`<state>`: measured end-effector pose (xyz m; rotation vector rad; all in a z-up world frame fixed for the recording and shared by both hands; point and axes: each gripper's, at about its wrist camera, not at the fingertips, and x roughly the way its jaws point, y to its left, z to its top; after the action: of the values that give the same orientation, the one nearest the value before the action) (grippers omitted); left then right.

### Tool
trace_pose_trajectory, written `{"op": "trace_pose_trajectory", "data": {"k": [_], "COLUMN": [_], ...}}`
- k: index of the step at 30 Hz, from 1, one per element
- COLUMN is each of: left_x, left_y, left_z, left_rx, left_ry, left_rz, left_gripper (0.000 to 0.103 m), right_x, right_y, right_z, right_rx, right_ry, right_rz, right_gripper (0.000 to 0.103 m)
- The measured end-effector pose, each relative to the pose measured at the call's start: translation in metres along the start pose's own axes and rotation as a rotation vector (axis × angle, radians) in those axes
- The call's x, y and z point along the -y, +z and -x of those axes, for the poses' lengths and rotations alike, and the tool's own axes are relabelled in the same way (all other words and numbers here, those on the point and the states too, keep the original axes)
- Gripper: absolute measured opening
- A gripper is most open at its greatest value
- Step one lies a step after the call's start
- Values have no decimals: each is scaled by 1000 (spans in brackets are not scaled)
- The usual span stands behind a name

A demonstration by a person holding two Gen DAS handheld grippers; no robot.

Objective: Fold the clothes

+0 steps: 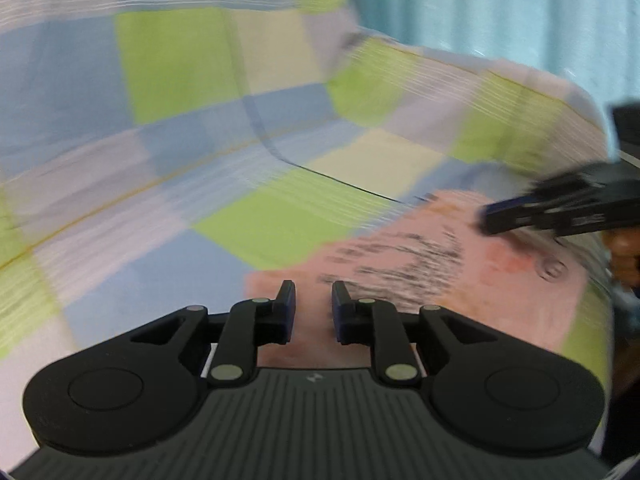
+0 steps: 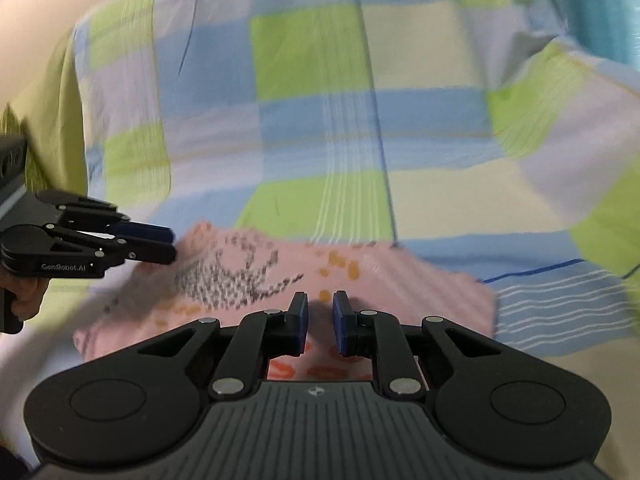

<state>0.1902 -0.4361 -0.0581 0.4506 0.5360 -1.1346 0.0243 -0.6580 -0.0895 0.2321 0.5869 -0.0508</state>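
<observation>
A pink garment (image 1: pixel 420 280) with a dark dotted print and orange marks lies flat on a checked bedspread (image 1: pixel 200 120). My left gripper (image 1: pixel 314 294) hovers over its near edge, jaws a narrow gap apart, and only the pink cloth below shows through the gap. In the right wrist view the same garment (image 2: pixel 380 280) lies under my right gripper (image 2: pixel 320 304), which is also narrowly open with nothing between its pads. Each gripper shows in the other's view: the right gripper (image 1: pixel 486 220) over the garment's far right, the left gripper (image 2: pixel 172 245) over its left end. Both views are motion-blurred.
The blue, green and cream bedspread (image 2: pixel 320 120) fills both views, with raised folds at the right. A light blue curtain (image 1: pixel 500 0) hangs behind the bed. A hand (image 2: pixel 24 296) holds the left gripper's handle at the left edge.
</observation>
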Motion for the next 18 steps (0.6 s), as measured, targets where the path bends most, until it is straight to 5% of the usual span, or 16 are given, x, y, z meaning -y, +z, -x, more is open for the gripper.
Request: {"op": "trace_pose_trajectory", "data": {"k": [5,11,18], "left_x": [7,5,2], "left_y": [-9,-11,-13], "left_z": [-24,-25,-23], "left_rx": [-53,-88,-95], "left_ry": [9,43,46], "left_rz": [-9,-5,3], "left_gripper": [17,17,17], "right_x": [17,36,-4], "right_y": [-6,-8,-12], "right_z": [-7,10,40], "right_rx": [-26,-18,1], "right_ry": [-118,-256,-120], "right_rz": [47,-36,-1], "right_gripper": [9,15,16]}}
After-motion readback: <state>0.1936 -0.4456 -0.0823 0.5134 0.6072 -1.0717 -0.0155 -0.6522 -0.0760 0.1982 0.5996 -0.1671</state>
